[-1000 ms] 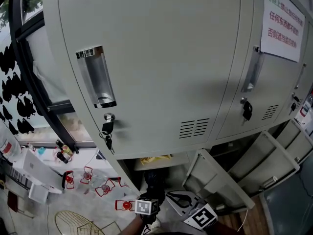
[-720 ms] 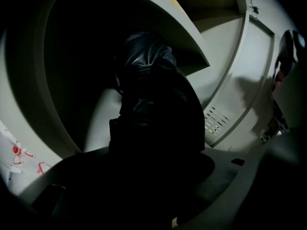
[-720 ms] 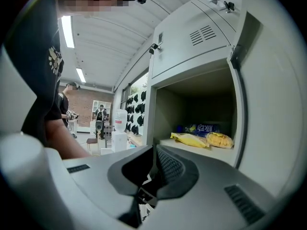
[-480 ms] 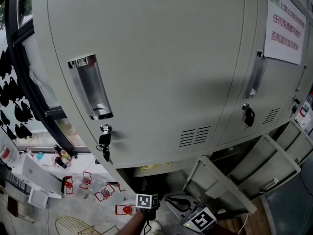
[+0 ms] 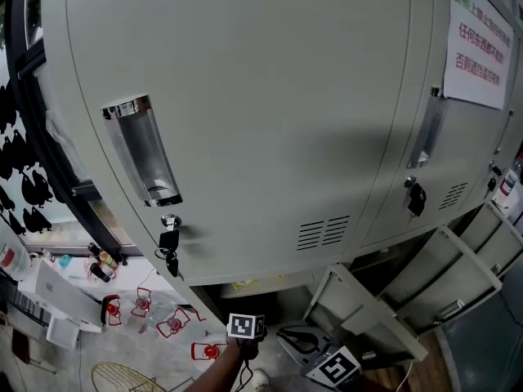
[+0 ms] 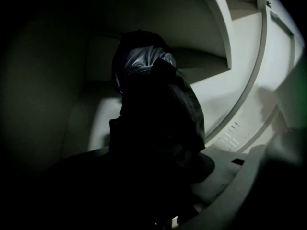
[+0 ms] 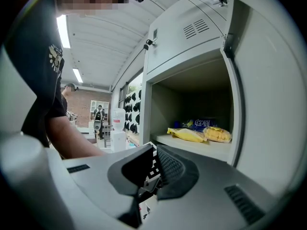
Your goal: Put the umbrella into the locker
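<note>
The folded black umbrella (image 6: pixel 153 104) fills the middle of the left gripper view, its shiny cloth end pointing into a dark locker compartment (image 6: pixel 211 80). My left gripper (image 6: pixel 153 176) is closed round the umbrella's lower part, its jaws lost in shadow. In the head view only the left gripper (image 5: pixel 246 333) with its marker cube shows, at the low opening under the grey locker doors (image 5: pixel 245 96). My right gripper (image 5: pixel 288 333) hangs beside it to the right, jaws together and holding nothing. In its own view the right gripper (image 7: pixel 154 152) faces an open compartment.
Yellow snack bags (image 7: pixel 192 134) lie on the shelf of the open compartment, whose door (image 7: pixel 268 104) stands open at the right. Two more open doors (image 5: pixel 368 309) jut out low in the head view. Keys (image 5: pixel 170 239) hang from a lock. Red items (image 5: pixel 143 305) lie on the floor at the left.
The left gripper's marker cube has moved up the picture toward the locker opening. The head view has shifted, so the locker doors sit further left and lower. The right gripper stays put.
</note>
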